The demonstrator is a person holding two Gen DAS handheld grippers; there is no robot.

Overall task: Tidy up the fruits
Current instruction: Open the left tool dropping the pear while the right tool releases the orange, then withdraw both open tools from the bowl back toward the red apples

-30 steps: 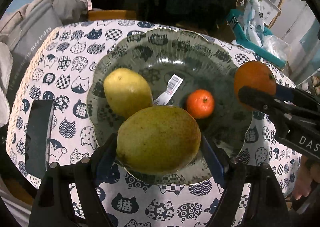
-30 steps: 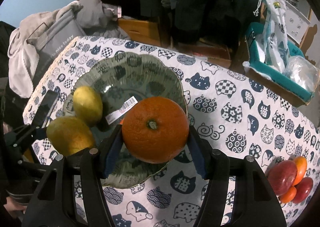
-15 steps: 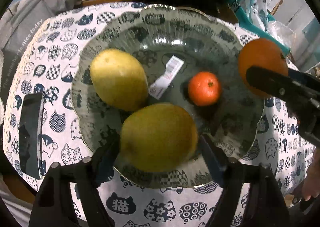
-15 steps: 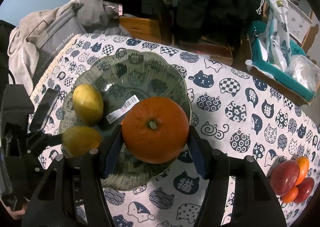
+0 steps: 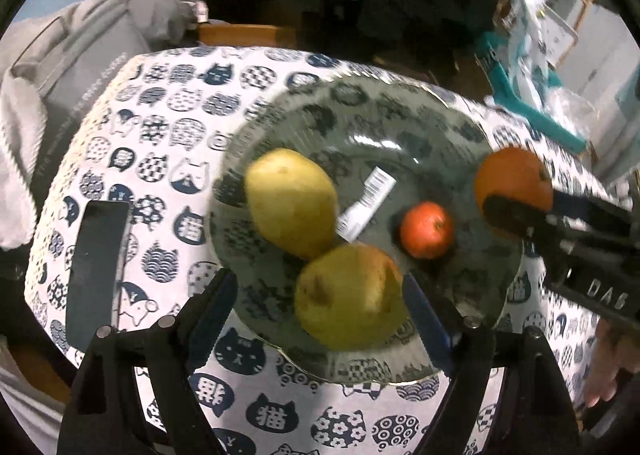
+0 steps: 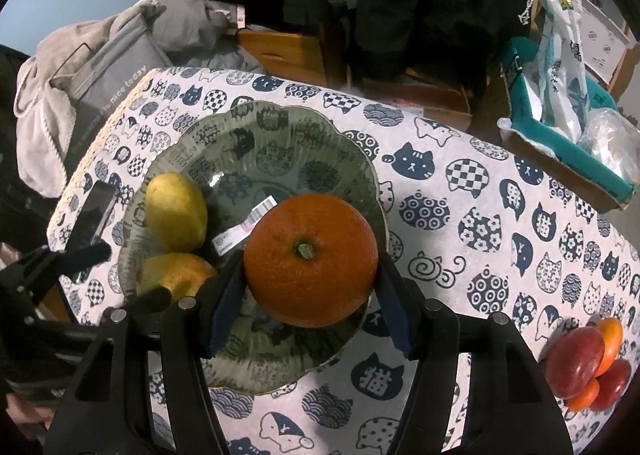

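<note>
A glass bowl (image 5: 360, 95) (image 6: 280, 111) stands on the cat-print cloth. In it lie a yellow pear (image 5: 290, 201) (image 6: 176, 211), a small tangerine (image 5: 427, 230) and a second, greenish pear (image 5: 348, 295) (image 6: 176, 279). My left gripper (image 5: 320, 311) (image 6: 116, 277) straddles that second pear with its jaws opening. A gap shows beside its left finger (image 5: 212, 307), and the pear rests in the bowl. My right gripper (image 6: 310, 287) (image 5: 516, 211) is shut on a large orange (image 6: 310, 259) (image 5: 512, 183) held over the bowl's near right part.
A barcode label (image 5: 366, 205) lies in the bowl. A dark phone (image 5: 98, 271) lies left of the bowl near the table edge. A grey bag (image 6: 112, 67) is at the back left, a teal tray (image 6: 560, 135) at the back right. Red and orange fruits (image 6: 584, 363) sit at the right.
The left jaws have widened off the greenish pear, which now lies lower in the bowl against the yellow pear. The right gripper holds the orange still.
</note>
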